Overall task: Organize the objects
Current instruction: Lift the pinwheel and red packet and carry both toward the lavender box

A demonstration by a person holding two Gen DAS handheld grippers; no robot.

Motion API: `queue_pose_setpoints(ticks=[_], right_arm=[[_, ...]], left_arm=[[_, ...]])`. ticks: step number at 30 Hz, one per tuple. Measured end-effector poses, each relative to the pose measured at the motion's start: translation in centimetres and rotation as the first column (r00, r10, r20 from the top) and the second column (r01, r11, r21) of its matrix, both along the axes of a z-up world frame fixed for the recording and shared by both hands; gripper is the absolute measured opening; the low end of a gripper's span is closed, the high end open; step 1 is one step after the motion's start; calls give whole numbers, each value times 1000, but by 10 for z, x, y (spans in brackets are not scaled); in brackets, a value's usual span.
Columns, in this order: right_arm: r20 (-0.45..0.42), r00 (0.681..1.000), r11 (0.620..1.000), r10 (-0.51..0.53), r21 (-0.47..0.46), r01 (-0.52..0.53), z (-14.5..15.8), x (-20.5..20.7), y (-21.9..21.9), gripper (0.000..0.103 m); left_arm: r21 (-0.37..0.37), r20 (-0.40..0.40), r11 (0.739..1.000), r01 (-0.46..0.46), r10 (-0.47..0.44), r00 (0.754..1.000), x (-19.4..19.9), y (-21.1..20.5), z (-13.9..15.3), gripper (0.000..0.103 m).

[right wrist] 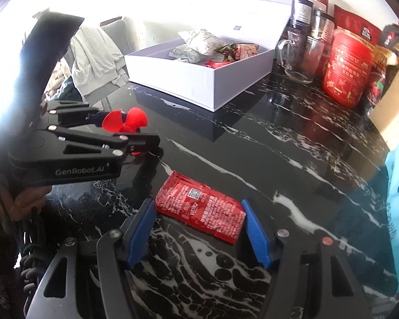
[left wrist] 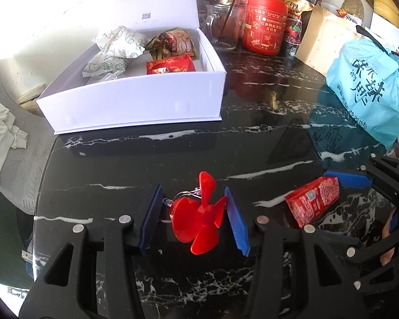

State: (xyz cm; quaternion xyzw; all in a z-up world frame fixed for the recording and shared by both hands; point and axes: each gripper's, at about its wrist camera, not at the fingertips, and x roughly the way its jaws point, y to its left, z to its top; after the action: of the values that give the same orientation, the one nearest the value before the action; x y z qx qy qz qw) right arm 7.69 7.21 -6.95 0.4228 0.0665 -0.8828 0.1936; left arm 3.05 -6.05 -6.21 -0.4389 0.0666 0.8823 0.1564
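— Box first: where is it sitting for you?

— Your white box is lying open at the far left of the black marble tabletop, its lid standing up behind it. Inside, you are looking at two leaf-printed pouches, a brown snack pack and a red packet against the near wall.

— And what is crowding the right side?

— You are seeing a light blue bag at the right edge, then a red canister with a glass mug just beside it, toward the box.

— What is your left tool doing?

— Your left tool is sitting low over the tabletop, its blue pads on either side of the red fan propeller. The right pad is touching a blade; the left pad is standing a little apart, so I cannot tell whether you are gripping it.

— And the right one?

— Your right tool is resting spread wide, released, with the red ketchup sachet lying flat on the tabletop between its fingers. The sachet is lying near the propeller, to its right, and both are well apart from the box.
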Motion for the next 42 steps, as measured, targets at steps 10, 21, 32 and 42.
queue_pose_setpoints(ticks=[10, 21, 32, 42], right_arm=[[-31, 999, 999, -32, -45, 31, 15, 1, 16, 67], [-79, 996, 996, -44, -77, 38, 39, 1, 31, 67], [-51, 998, 997, -33, -65, 30, 29, 5, 28, 67], [-7, 1000, 999, -29, -39, 28, 12, -4, 21, 68]], left_arm=[[8, 32, 1000, 11, -12, 999, 0, 7, 13, 46], [-15, -10, 999, 47, -47, 999, -2, 22, 41, 33], [22, 6, 1000, 20, -20, 1000, -3, 16, 24, 39], [2, 26, 1000, -8, 8, 1000, -8, 6, 7, 68]])
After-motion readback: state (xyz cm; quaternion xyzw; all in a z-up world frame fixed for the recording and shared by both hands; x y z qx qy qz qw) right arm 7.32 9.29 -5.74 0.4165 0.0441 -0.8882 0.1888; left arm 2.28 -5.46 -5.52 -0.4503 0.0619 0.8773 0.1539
